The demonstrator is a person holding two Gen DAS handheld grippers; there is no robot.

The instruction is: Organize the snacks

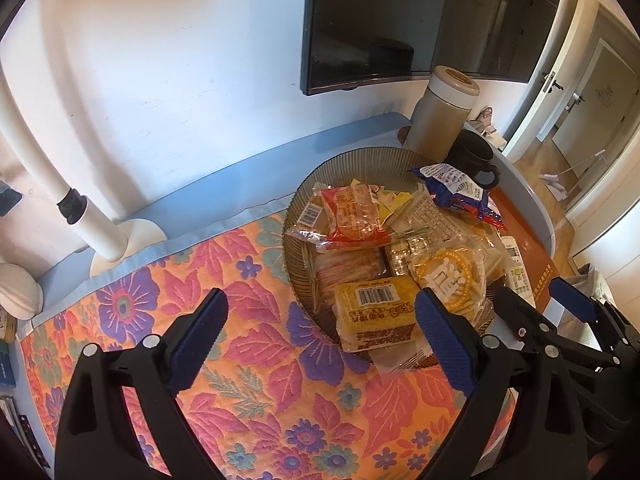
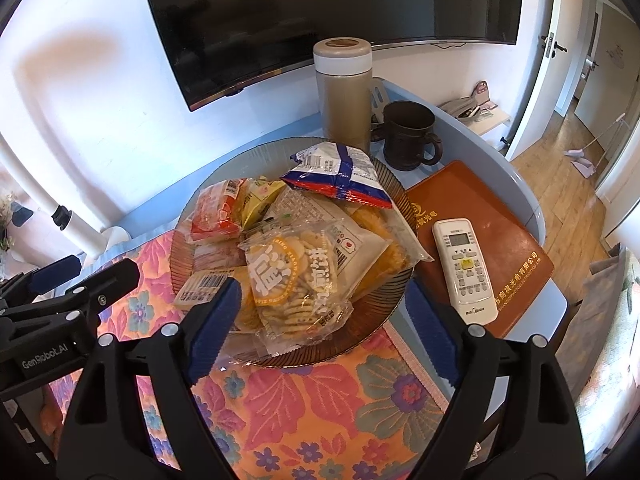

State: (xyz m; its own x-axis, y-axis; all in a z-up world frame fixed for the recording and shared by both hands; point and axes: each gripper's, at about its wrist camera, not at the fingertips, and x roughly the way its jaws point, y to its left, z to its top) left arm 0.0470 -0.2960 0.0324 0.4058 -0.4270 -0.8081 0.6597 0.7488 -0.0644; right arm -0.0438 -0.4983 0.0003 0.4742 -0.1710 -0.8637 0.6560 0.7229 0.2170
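Bright daylight, sharp centres, heavy fisheye bending and dark corners.

A pale blue table (image 2: 528, 200) with a rounded end stood against the white wall. A floral cloth (image 1: 248, 360) in orange, pink and purple covered its near part. On it sat a ribbed glass bowl (image 2: 384, 300) heaped with snack packets, overlapping the cloth's far edge. Beyond the bowl stood a beige thermos (image 2: 344, 96) and a dark mug (image 2: 408, 136). Beside the bowl lay a brown folder (image 2: 500, 216) bearing a white remote control (image 2: 464, 268). A white lamp base (image 1: 132, 244) rested at the cloth's far edge.
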